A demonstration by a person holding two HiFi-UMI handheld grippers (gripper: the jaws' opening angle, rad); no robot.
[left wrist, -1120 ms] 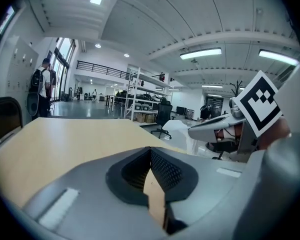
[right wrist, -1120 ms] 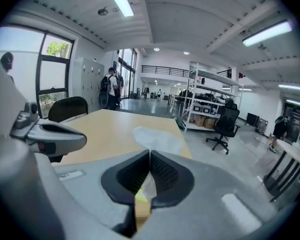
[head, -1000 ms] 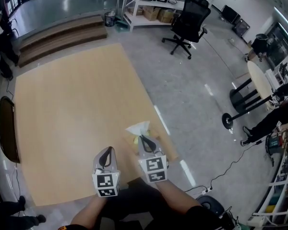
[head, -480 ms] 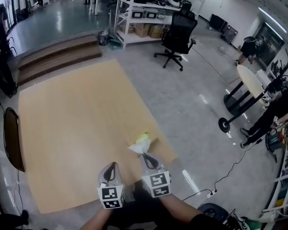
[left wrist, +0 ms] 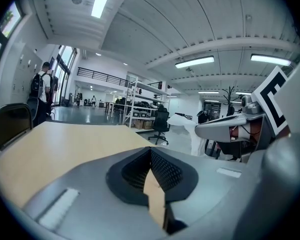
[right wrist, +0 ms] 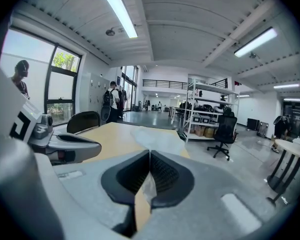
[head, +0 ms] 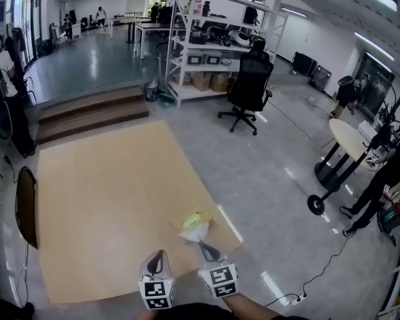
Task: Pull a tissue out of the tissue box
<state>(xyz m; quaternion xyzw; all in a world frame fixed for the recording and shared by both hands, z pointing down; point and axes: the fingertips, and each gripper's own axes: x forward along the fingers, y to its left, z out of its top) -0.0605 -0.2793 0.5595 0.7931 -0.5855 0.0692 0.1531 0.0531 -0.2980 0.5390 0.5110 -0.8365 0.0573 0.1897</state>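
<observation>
Tissue (head: 194, 231) is pinched in your right gripper (head: 205, 248), whose jaws are closed on a corner of the sheet. It trails toward 12 o'clock, to the yellow-green tissue box (head: 195, 217) near the right front corner of the table (head: 100, 192). I can't tell whether its far end has left the slot. Your left gripper (head: 156, 257), at 9 o'clock of the right one, has its jaws closed on nothing.

To do this well, draw up and toward yourself in one straight, even pull. Hold the pinch firm, and brace the light box with the left gripper if it lifts.

Count: one box, one drawn tissue, two grippers, one table.
</observation>
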